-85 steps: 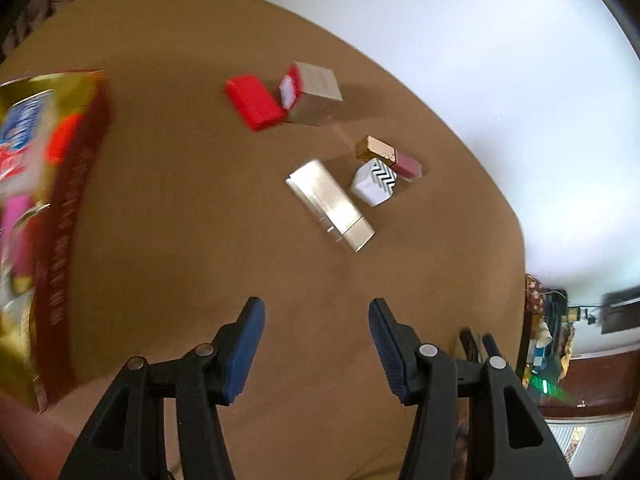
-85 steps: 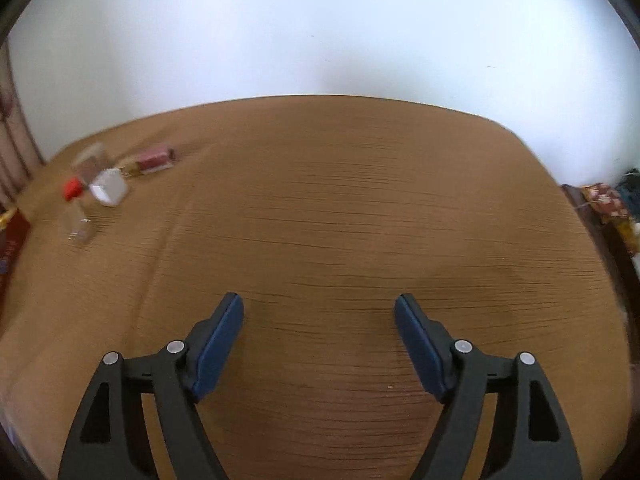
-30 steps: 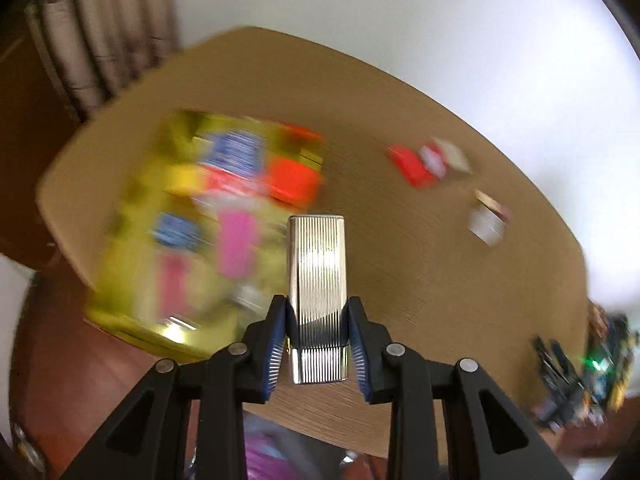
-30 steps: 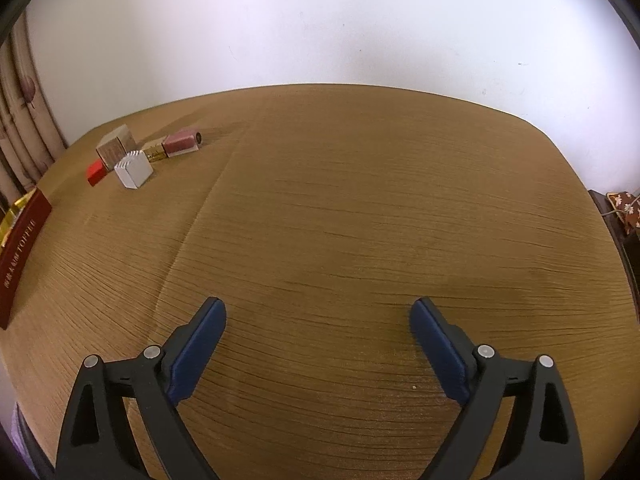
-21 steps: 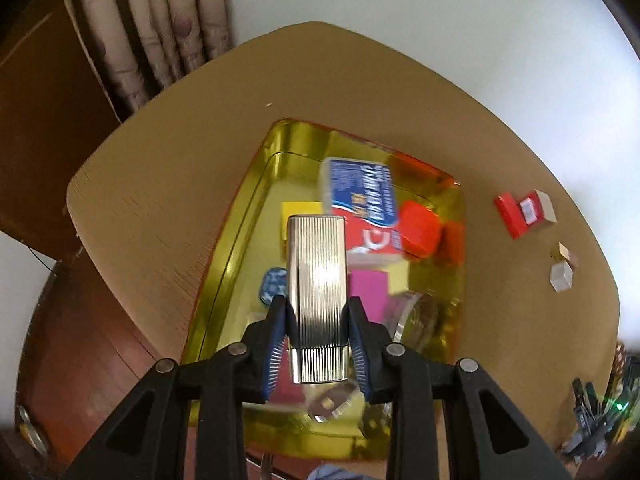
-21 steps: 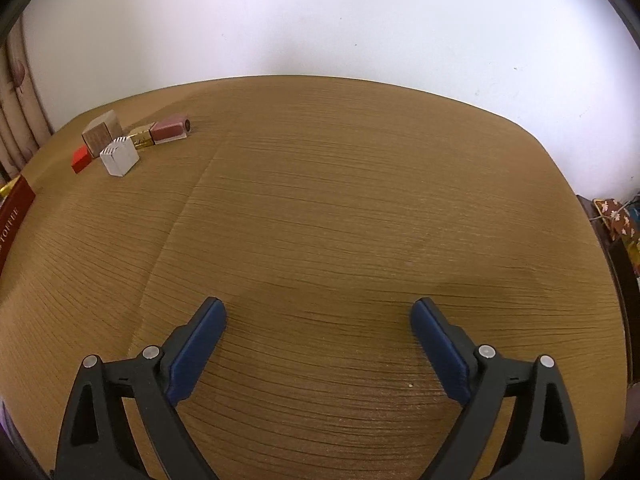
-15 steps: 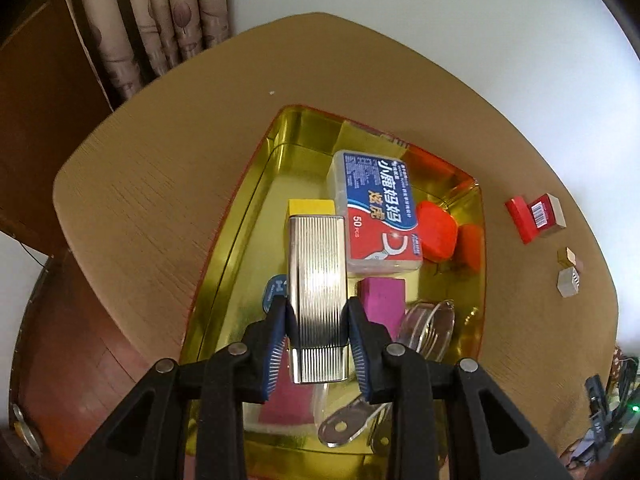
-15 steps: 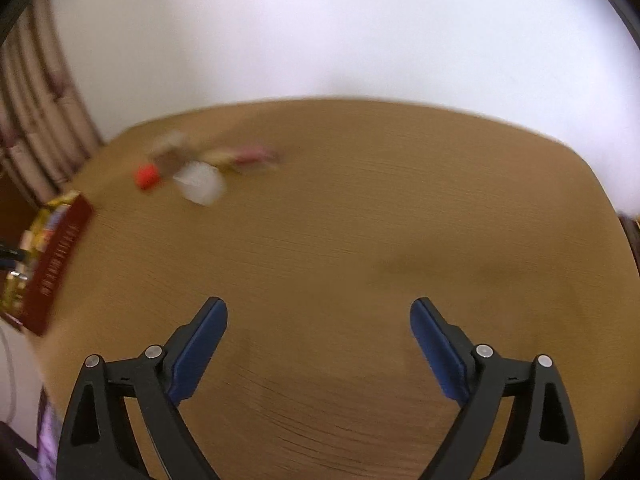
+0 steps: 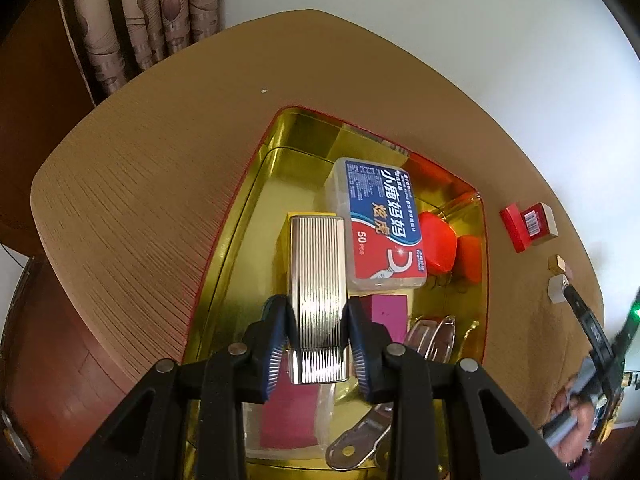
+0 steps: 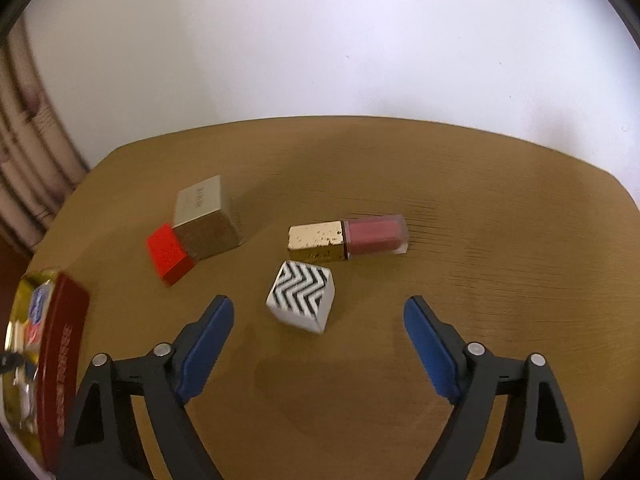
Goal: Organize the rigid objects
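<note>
Even, bright daylight is filling both views. Glare is flaring off the ribbed silver case [image 9: 317, 280] and gold tin [image 9: 256, 208]. Fisheye edges are bending; the right view's left margin is smearing with motion blur.

Ribbed silver box [image 9: 317, 276] over gold tin [image 9: 256, 184]

The left gripper [image 9: 317, 334] has carried the silver case [image 9: 317, 300] over the tin [image 9: 256, 184].
</note>
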The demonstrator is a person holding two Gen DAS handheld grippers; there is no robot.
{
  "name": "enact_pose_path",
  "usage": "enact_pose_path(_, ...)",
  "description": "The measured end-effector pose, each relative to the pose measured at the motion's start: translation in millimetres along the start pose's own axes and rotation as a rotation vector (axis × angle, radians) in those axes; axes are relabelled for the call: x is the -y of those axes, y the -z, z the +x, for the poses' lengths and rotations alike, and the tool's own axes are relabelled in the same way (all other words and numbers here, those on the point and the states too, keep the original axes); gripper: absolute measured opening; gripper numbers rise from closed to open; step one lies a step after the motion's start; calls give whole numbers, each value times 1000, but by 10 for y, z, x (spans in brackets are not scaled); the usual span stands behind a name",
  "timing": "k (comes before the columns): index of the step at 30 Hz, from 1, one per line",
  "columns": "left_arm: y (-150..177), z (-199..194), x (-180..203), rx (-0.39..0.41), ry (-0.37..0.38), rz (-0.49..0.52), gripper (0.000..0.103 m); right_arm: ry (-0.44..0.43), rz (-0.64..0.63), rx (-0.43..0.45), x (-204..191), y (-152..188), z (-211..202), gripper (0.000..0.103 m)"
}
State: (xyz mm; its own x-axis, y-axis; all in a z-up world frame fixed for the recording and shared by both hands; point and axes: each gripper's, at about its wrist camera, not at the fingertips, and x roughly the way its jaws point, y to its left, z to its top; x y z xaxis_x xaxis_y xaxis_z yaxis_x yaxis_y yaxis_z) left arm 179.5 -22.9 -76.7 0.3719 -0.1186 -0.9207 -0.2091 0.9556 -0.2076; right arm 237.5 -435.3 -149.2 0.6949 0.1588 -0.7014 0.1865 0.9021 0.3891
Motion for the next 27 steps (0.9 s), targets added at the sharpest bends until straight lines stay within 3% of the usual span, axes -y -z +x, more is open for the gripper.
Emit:
enact_pose_path(3, -7, -9, -21, 9, -2, 10, 30, 29, 50, -38, 42, -34, 166, 71)
enact_pose_path(11, -32, 1, -52, 14, 21, 6, 30, 36, 94, -46, 149, -2, 227, 69)
enact_pose_path(19, -33, -7, -63, 18, 25, 10, 30, 44, 71, -43, -56, 63, 255, 48)
enact_pose_path(27, -51, -10, -122, 7, 50, -15, 30, 55, 53, -45, -84, 101, 236, 40)
